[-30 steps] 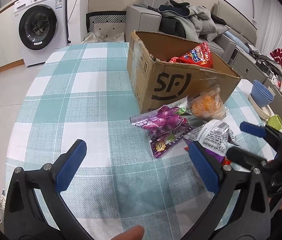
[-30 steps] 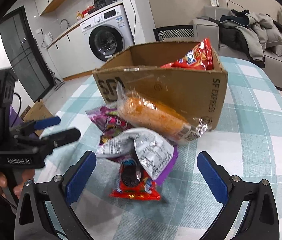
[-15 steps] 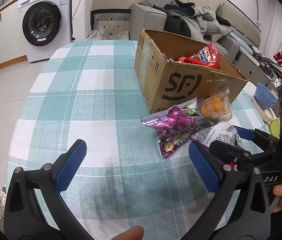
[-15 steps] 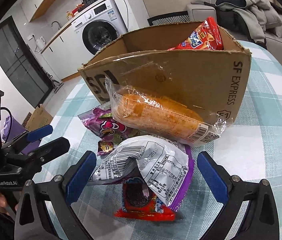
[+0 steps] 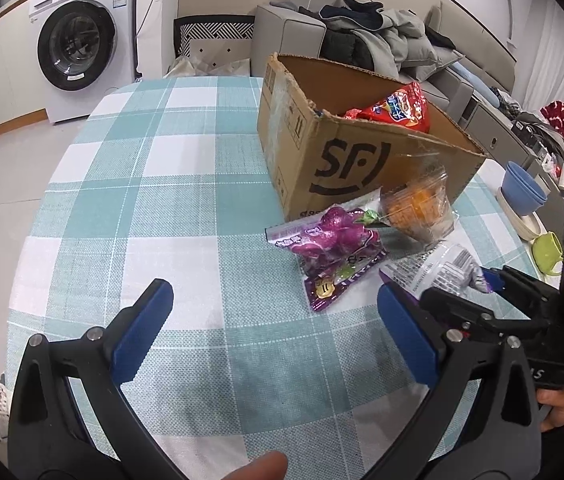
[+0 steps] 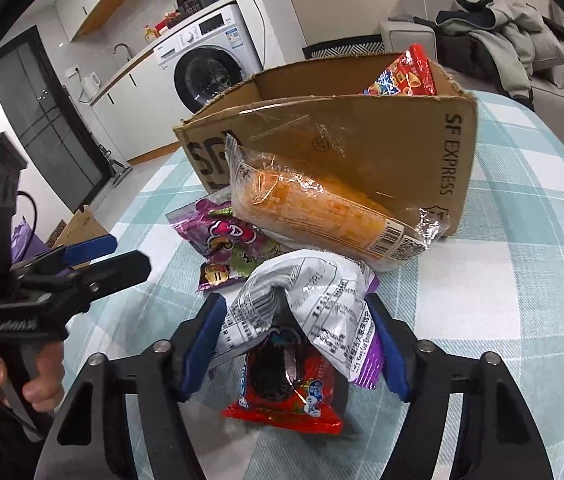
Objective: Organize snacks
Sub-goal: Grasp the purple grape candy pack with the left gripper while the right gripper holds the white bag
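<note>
An open cardboard box [image 5: 361,160] [image 6: 361,140] stands on the checked tablecloth with a red snack bag [image 5: 397,108] [image 6: 405,76] inside. Against its front lie an orange bread packet [image 6: 313,212] and a purple candy bag [image 5: 333,248]. My right gripper [image 6: 293,308] is closing. Its blue pads touch both sides of a white and purple packet [image 6: 313,300], which bunches up between them over a red cookie pack [image 6: 285,384]. My left gripper [image 5: 274,296] is open above bare cloth, left of the pile, with nothing in it.
Blue bowls [image 5: 521,192] and a green cup [image 5: 545,252] sit at the table's right edge. A washing machine [image 5: 78,44] and a sofa heaped with clothes [image 5: 381,40] stand behind. A person [image 5: 561,116] sits far right.
The right gripper moved forward over the pile and its jaws narrowed from wide open onto the white and purple packet. The left gripper stayed put and open.
</note>
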Motion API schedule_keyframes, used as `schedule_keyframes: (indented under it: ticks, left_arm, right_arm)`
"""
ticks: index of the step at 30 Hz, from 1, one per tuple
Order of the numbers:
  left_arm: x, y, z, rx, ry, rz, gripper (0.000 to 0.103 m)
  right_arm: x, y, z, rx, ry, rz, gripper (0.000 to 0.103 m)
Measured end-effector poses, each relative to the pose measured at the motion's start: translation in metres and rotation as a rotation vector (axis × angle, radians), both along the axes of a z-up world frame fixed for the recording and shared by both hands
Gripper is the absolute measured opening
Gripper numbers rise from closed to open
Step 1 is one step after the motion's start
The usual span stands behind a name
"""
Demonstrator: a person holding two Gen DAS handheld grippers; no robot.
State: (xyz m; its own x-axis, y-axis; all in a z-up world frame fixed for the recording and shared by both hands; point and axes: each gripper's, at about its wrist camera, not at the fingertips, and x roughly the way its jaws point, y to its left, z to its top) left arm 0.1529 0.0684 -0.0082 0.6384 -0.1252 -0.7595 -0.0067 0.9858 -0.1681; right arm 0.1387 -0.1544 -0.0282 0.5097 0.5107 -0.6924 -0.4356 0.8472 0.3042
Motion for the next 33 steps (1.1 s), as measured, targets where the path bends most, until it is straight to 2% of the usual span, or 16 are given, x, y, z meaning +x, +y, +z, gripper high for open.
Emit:
schedule_keyframes:
  ticks: [8,18,24,33]
  left_arm:
    - [0.001,-0.010,-0.007,0.007,0.013,-0.018,0.101]
    - [0.021,-0.029,-0.026,0.007,0.050,-0.008,0.102]
    - [0.049,-0.041,-0.037,0.010,0.085,-0.020,0.101]
    - [0.074,-0.051,-0.041,0.011,0.075,-0.047,0.099]
  right_arm:
    - [-0.030,-0.027,0.021,0.046,-0.139,0.008,0.067]
    - [-0.030,-0.065,0.042,0.106,-0.214,-0.039,0.067]
    - [-0.029,-0.079,0.043,0.099,-0.226,-0.059,0.067]
    - [-0.022,-0.091,0.037,0.097,-0.202,-0.084,0.067]
